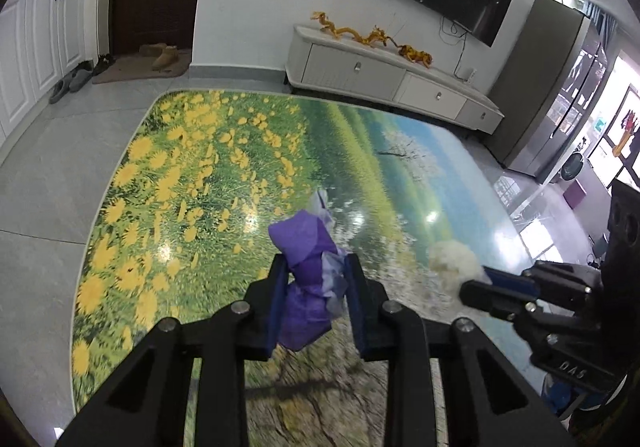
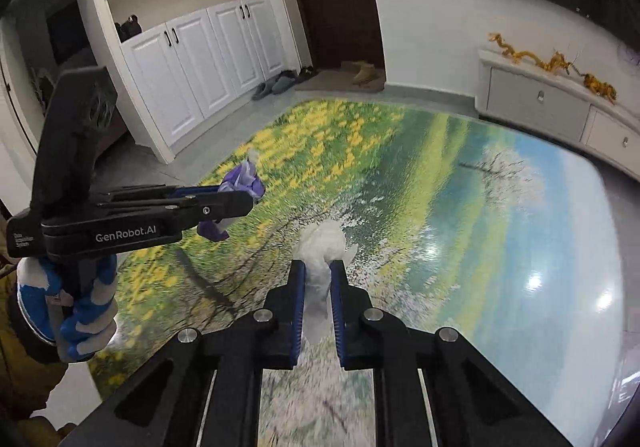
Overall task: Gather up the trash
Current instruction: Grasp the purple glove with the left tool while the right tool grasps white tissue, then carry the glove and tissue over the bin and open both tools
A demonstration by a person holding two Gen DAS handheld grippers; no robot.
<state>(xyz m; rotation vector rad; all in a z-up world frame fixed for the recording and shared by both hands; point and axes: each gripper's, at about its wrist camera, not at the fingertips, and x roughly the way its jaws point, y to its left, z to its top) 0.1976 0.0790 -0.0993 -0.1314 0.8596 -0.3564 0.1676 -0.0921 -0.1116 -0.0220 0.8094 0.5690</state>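
A crumpled purple paper wad (image 1: 306, 279) is pinched between the blue pads of my left gripper (image 1: 317, 267), held above the printed floor mat (image 1: 192, 167). In the right wrist view the same purple wad (image 2: 242, 181) sticks out of the left gripper (image 2: 236, 199) at the left. My right gripper (image 2: 318, 271) is shut on a crumpled white tissue (image 2: 322, 247), also lifted over the mat. From the left wrist view that white tissue (image 1: 456, 261) shows at the tip of the right gripper (image 1: 476, 283) on the right.
A glossy mat with a flower and river print (image 2: 440, 207) covers the grey tiled floor. A low white TV cabinet (image 1: 384, 79) stands along the far wall under a black screen. White cupboards (image 2: 200, 59), shoes and a dark door lie beyond. A gloved hand (image 2: 84, 311) grips the left handle.
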